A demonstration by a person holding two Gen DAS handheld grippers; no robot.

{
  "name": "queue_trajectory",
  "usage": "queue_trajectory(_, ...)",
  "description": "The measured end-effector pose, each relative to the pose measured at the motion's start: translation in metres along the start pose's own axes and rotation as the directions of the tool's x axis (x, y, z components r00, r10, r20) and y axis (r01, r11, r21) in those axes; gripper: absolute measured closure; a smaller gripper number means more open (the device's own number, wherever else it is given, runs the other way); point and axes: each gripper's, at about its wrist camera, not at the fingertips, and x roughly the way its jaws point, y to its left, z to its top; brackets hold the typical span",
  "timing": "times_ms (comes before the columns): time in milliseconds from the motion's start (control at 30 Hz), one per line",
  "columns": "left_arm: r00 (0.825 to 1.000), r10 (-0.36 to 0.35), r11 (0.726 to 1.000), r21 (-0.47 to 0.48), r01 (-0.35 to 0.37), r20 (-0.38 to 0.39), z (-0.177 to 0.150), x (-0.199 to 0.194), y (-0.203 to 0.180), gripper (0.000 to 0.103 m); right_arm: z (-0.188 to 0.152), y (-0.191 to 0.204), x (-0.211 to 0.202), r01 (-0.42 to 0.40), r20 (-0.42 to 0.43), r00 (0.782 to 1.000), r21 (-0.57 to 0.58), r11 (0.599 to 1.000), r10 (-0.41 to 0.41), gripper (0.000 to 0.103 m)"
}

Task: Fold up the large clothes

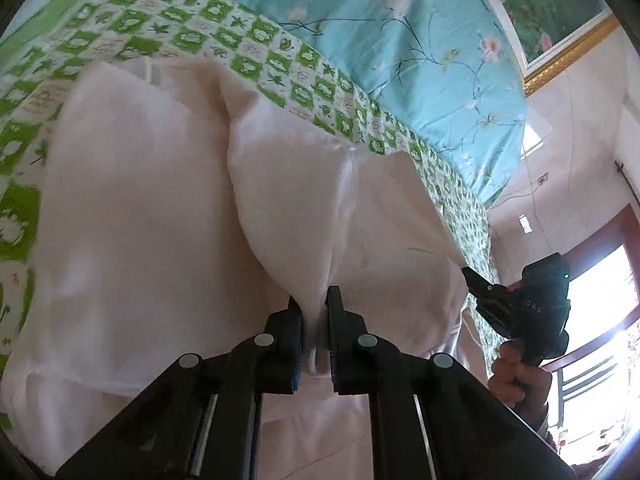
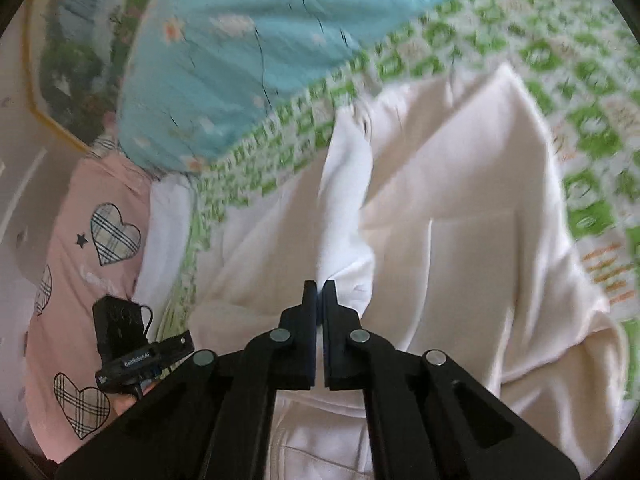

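The white garment [image 1: 160, 208] lies spread over a bed with a green-and-white checked sheet [image 1: 192, 20], filling the middle of both wrist views. A turquoise floral quilt [image 1: 400, 40] is bunched at 12 o'clock from it.

In the left wrist view the left gripper [image 1: 316, 300] has its 2 jaws drawn narrow on a raised fold of the white cloth — the fabric rises between the pads in a peaked ridge running toward 12 o'clock. At 3 o'clock a hand [image 1: 516, 376] holds the right gripper [image 1: 466, 272], its tip at the garment's edge.

In the right wrist view the right gripper [image 2: 319, 286] shows its jaws nearly together, pinching a thin fold of the same cloth at the tips. At 9 o'clock the other gripper's body [image 2: 124, 340] shows before a pink top with plaid hearts [image 2: 80, 240] — the view is motion-blurred.
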Motion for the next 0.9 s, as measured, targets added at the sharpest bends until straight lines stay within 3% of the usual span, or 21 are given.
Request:
queue_trajectory(167, 0.999, 0.016, 1.0, -0.024, -0.017, -0.043, -0.014, 0.011, 0.018, 0.096, -0.015, -0.025, 0.011, 0.098, -0.054, 0.994, 0.038, 0.994, -0.096, 0.101)
queue_trajectory(300, 0.999, 0.025, 0.999, -0.026, -0.026, -0.038, -0.017, 0.009, 0.022, 0.096, -0.021, -0.039, 0.011, 0.096, -0.045, 0.995, 0.089, 0.991, -0.092, 0.101)
queue_trajectory(433, 0.998, 0.059, 0.998, 0.013, -0.059, -0.002, -0.014, -0.012, 0.012, 0.096, -0.017, -0.028, -0.003, 0.142, -0.032, 0.99, 0.076, 0.987, -0.14, 0.1)
queue_trajectory(567, 0.999, 0.004, 0.996, 0.086, -0.008, 0.038, -0.008, -0.028, -0.015, 0.096, -0.011, 0.003, -0.021, 0.144, 0.047, 0.989, -0.022, 0.989, -0.143, 0.1)
queue_trajectory(633, 1.0, -0.023, 0.993, 0.113, 0.021, 0.017, -0.005, -0.019, -0.027, 0.093, -0.008, 0.017, -0.013, 0.088, 0.019, 0.996, -0.061, 0.994, -0.087, 0.1)
queue_trajectory(733, 0.999, 0.026, 0.991, 0.13, -0.021, -0.034, -0.006, 0.006, -0.03, 0.093, -0.01, 0.025, 0.016, 0.075, -0.059, 0.995, -0.101, 0.992, -0.081, 0.1)
queue_trajectory(800, 0.993, 0.096, 0.989, 0.119, -0.087, -0.074, -0.009, 0.022, -0.02, 0.093, -0.013, 0.017, 0.037, 0.117, -0.116, 0.985, -0.083, 0.99, -0.126, 0.1)
queue_trajectory(833, 0.988, 0.128, 0.986, 0.116, -0.118, -0.081, -0.01, 0.027, -0.015, 0.099, -0.014, 0.008, 0.043, 0.15, -0.129, 0.979, -0.07, 0.986, -0.158, 0.1)
queue_trajectory(900, 0.991, 0.108, 0.991, 0.088, -0.101, -0.075, -0.011, 0.027, -0.002, 0.102, -0.017, -0.012, 0.046, 0.215, -0.114, 0.97, -0.029, 0.976, -0.217, 0.102)
